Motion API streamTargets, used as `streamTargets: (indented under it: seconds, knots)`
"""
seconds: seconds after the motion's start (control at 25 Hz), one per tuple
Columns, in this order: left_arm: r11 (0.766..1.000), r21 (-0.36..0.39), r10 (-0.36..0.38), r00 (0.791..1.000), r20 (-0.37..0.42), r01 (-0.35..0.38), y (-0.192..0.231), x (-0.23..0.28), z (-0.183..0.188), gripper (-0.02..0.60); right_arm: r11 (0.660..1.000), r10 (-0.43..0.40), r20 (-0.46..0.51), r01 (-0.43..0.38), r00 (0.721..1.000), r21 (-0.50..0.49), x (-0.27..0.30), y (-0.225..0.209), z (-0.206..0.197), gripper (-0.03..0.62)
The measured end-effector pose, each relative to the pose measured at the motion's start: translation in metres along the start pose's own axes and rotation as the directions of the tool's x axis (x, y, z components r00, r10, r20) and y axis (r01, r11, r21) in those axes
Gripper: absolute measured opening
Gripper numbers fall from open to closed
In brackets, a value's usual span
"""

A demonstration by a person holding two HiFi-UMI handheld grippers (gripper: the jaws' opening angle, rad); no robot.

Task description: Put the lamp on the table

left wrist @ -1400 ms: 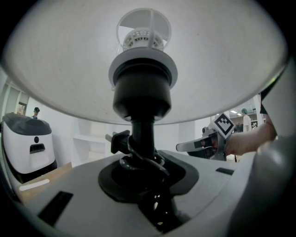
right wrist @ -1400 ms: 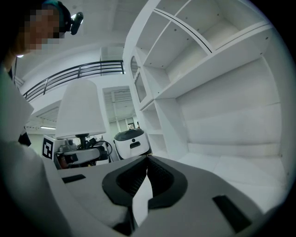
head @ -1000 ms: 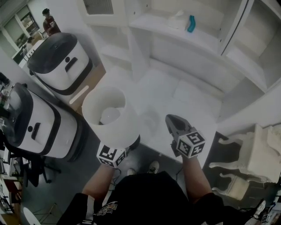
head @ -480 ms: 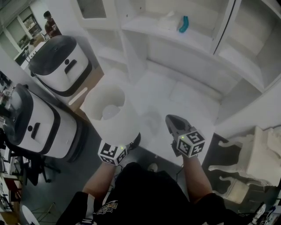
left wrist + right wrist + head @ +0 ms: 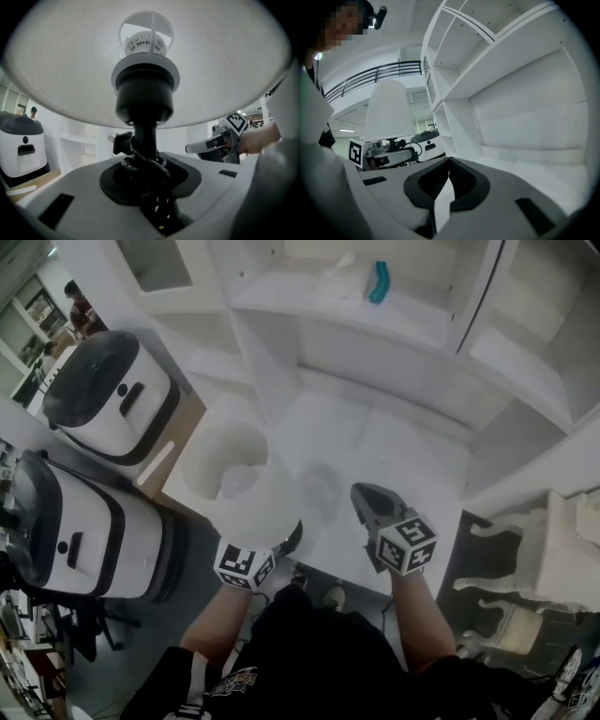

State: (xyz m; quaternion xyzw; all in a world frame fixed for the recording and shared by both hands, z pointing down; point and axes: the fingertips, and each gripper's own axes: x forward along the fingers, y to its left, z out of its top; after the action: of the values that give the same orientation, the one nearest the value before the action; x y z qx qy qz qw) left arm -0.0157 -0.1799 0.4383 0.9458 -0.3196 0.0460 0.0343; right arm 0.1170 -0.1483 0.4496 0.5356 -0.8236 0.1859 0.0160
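Observation:
The lamp [image 5: 239, 486] has a white drum shade and a black stem with its cord wound round it. It stands upright over the near left edge of the white table [image 5: 384, 442]. My left gripper [image 5: 274, 546] is under the shade, shut on the black stem [image 5: 144, 137]. In the left gripper view the shade [image 5: 70, 70] fills the top. My right gripper [image 5: 367, 497] hovers over the table's front edge, shut with nothing in it, its tips [image 5: 449, 162] meeting. The right gripper view shows the lamp [image 5: 389, 110] to its left.
Two white-and-black machines [image 5: 111, 399] [image 5: 66, 531] stand at the left beside the table. White shelves rise behind the table, with a teal object [image 5: 379, 282] on one. A white carved chair [image 5: 544, 563] stands at the right. An upright panel [image 5: 267, 381] borders the table's left.
The lamp and my left gripper have moved a little forward over the table edge, and the whole view has shifted forward. The right gripper has kept its place.

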Motion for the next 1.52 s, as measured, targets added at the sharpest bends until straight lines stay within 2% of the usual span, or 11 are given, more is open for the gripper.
streamTargets:
  seconds: [0.4, 0.68, 1.04, 1.52]
  knots:
    - [0.995, 0.012, -0.096, 0.995, -0.018, 0.096, 0.031, 0.057, -0.007, 0.117, 0.997, -0.064, -0.023, 0.065, 0.998, 0.031, 0.041, -0.037, -0.005, 0.025]
    - [0.991, 0.009, -0.133, 0.991, -0.021, 0.133, 0.051, 0.094, -0.02, 0.118, 0.998, -0.047, -0.062, 0.048, 0.997, 0.027, 0.068, -0.052, -0.014, 0.026]
    - [0.982, -0.004, -0.191, 0.981, -0.034, 0.191, 0.069, 0.139, -0.038, 0.117, 0.994, -0.084, -0.099, 0.091, 0.992, 0.066, 0.099, -0.08, -0.026, 0.026]
    - [0.978, -0.014, -0.206, 0.978, -0.044, 0.206, 0.095, 0.195, -0.071, 0.118, 0.983, -0.128, -0.129, 0.143, 0.983, 0.115, 0.13, -0.114, -0.046, 0.025]
